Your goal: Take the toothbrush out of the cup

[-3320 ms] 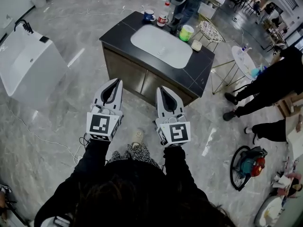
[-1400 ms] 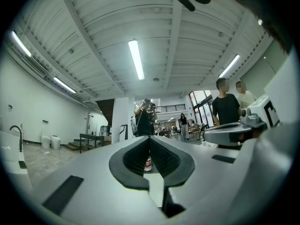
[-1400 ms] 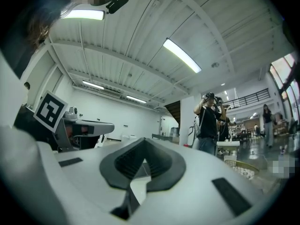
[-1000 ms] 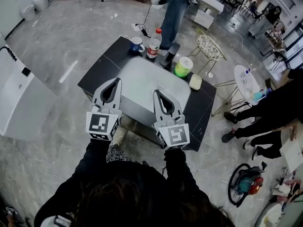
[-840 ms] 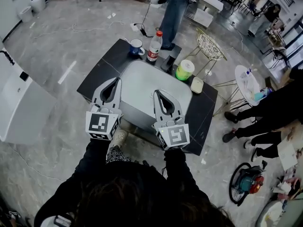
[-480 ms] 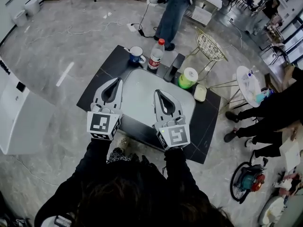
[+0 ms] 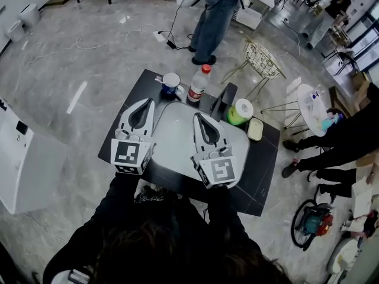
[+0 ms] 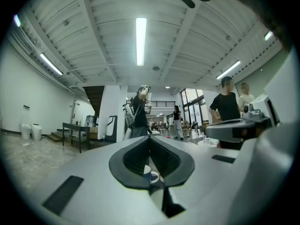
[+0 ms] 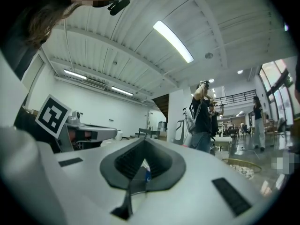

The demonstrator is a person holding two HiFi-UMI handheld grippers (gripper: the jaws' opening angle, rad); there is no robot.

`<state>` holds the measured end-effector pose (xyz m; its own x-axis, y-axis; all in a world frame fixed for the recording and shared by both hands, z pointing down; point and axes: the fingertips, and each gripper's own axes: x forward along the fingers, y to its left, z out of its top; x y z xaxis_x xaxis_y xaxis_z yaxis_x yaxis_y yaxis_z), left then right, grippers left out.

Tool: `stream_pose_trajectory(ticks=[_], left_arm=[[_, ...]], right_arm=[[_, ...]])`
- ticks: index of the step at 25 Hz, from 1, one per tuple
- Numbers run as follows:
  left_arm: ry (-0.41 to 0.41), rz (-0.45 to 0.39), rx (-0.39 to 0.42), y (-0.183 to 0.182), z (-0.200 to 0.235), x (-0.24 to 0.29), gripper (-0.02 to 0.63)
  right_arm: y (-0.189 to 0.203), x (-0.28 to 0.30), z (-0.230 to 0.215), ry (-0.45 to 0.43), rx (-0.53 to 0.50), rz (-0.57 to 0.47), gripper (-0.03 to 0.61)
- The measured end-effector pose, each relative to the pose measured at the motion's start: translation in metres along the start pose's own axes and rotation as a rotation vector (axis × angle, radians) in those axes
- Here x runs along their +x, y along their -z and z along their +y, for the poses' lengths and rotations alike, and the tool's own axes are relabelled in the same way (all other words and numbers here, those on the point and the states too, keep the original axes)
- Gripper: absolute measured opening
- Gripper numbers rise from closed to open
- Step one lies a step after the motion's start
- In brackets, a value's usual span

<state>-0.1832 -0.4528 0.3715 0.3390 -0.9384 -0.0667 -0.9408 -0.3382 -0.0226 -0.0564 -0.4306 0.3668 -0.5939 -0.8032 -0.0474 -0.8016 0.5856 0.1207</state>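
I have both tools clenched on nothing. The left tool (image 7: 144, 102) and right tool (image 7: 198, 117) sit side by side at centre frame, over the white basin (image 7: 172, 136) in the dark worktop (image 7: 263, 158). The blue cup (image 7: 171, 83) stands at the worktop's far edge, upper centre, just left of a bottle (image 7: 197, 89). The toothbrush (image 7: 158, 79) stands in it, its long axis leaning over the rim toward frame left.
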Motion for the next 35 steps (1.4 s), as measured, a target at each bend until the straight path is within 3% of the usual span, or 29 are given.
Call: stream_pose_trajectory(ticks=[6, 15, 19, 24, 35], left_arm=[[0.022, 0.039, -0.007, 0.020, 0.016, 0.030, 0.009], [0.045, 0.152, -0.135, 0.088, 0.036, 0.068, 0.012], [0.057, 0.218, -0.164, 0.122, 0.039, 0.083, 0.140], [0.086, 0.285, -0.143, 0.154, 0.039, 0.103, 0.147], [0.110, 0.305, -0.157, 0.162, 0.037, 0.141, 0.144]], right_arm=[[0.006, 0.024, -0.010, 0.027, -0.002, 0.009, 0.003], [0.020, 0.031, -0.023, 0.056, 0.008, 0.045, 0.003], [0.024, 0.030, -0.028, 0.077, 0.002, 0.075, 0.003], [0.033, 0.026, -0.029, 0.082, -0.003, 0.095, 0.003], [0.040, 0.028, -0.034, 0.106, -0.020, 0.133, 0.003]])
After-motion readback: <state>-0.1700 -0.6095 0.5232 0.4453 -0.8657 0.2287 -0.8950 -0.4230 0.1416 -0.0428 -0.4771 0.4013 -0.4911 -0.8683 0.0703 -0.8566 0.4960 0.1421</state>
